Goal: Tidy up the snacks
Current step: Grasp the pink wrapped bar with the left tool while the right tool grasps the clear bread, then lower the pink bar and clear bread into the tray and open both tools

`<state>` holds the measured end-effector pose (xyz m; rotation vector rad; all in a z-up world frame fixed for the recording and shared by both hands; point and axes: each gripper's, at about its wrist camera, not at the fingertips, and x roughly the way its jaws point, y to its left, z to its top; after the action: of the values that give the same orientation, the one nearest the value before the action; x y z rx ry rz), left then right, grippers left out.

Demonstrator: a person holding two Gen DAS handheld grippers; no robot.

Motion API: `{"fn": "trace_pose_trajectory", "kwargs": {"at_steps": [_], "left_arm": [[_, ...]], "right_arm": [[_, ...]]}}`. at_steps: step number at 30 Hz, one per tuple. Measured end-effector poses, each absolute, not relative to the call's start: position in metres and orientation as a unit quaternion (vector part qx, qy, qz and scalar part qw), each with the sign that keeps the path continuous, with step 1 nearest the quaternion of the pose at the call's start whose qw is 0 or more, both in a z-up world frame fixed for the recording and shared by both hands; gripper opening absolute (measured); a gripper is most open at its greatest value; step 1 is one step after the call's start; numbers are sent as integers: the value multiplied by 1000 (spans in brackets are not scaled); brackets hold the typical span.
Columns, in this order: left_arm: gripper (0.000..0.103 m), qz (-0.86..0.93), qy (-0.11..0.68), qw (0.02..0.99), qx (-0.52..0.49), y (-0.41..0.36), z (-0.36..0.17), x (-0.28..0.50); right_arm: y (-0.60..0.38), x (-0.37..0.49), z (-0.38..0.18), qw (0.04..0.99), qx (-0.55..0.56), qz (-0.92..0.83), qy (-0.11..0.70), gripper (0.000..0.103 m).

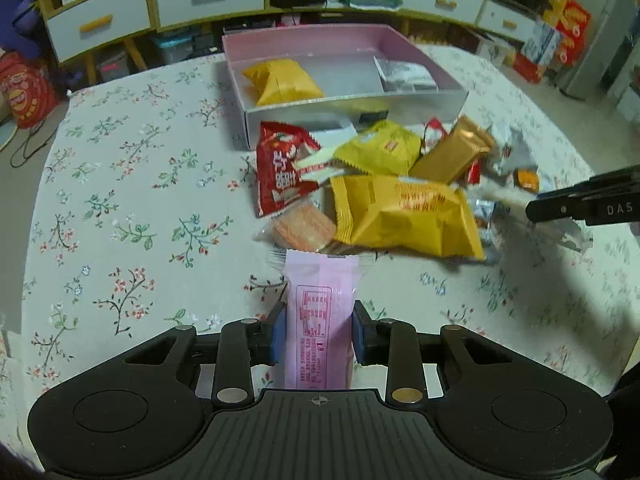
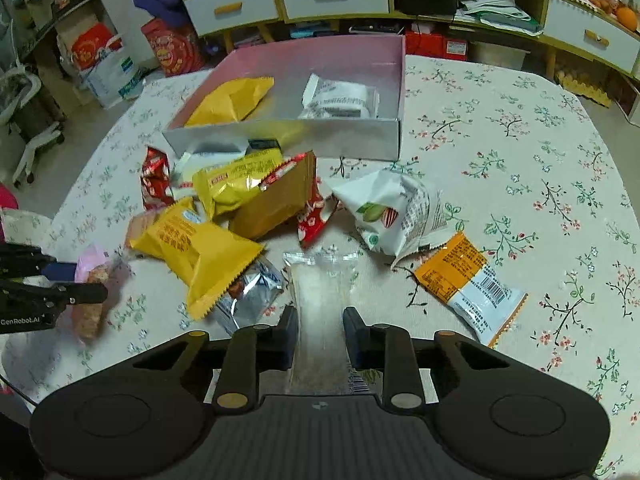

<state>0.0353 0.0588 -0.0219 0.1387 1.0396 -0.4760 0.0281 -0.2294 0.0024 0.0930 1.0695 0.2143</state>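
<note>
1. My left tongs (image 1: pixel 319 330) are clamped on a pink wrapped snack (image 1: pixel 320 320), both blue pads (image 1: pixel 279 336) pressed against its long sides; the packet runs lengthwise between the fingers, its far end pointing toward the pile.
2. My right tongs (image 2: pixel 320 334) are closed on a clear-wrapped pale snack (image 2: pixel 320 300), which also lies lengthwise between the fingers. The wrapper is blurred, so I cannot read it.
3. The open box (image 1: pixel 360 108), pink inside with pale outer walls, sits at the far side of the floral counter (image 1: pixel 140 200). Inside it lie a yellow packet (image 1: pixel 282 82) at its left and a grey-white packet (image 1: pixel 404 74) at its right.
4. Just in front of the box lies the loose pile: a red packet (image 1: pixel 280 172), a small yellow packet (image 1: pixel 380 150), a tan-brown packet (image 1: pixel 452 152) and a big yellow packet (image 1: pixel 404 216), overlapping one another.
5. A clear packet of pinkish wafers (image 1: pixel 302 228) lies partly under the big yellow one, just beyond my pink snack.
6. To the right of the pile, seen from my right wrist, lie a crumpled white bag (image 2: pixel 394 212) and an orange-and-white packet (image 2: pixel 468 280) flat on the counter, near each other.
7. A silver packet (image 2: pixel 252 292) pokes out from beneath the big yellow packet.
</note>
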Motion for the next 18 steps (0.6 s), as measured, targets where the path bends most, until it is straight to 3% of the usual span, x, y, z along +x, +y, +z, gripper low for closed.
{"fn": "trace_pose_trajectory", "kwargs": {"at_steps": [12, 14, 15, 16, 18], "left_arm": [[30, -235, 502, 832, 43, 55, -22, 37], [30, -236, 505, 828, 58, 52, -27, 35], [33, -235, 506, 827, 65, 50, -29, 34], [33, -237, 507, 826, 72, 48, -31, 33], [47, -242, 517, 817, 83, 46, -35, 32]], "right_arm": [[-225, 33, -6, 839, 37, 102, 533, 0], [-222, 34, -13, 832, 27, 98, 545, 10], [-221, 34, -16, 829, 26, 99, 550, 22], [-220, 34, -18, 827, 23, 99, 553, 28], [-218, 33, -20, 826, 16, 101, 555, 28]]}}
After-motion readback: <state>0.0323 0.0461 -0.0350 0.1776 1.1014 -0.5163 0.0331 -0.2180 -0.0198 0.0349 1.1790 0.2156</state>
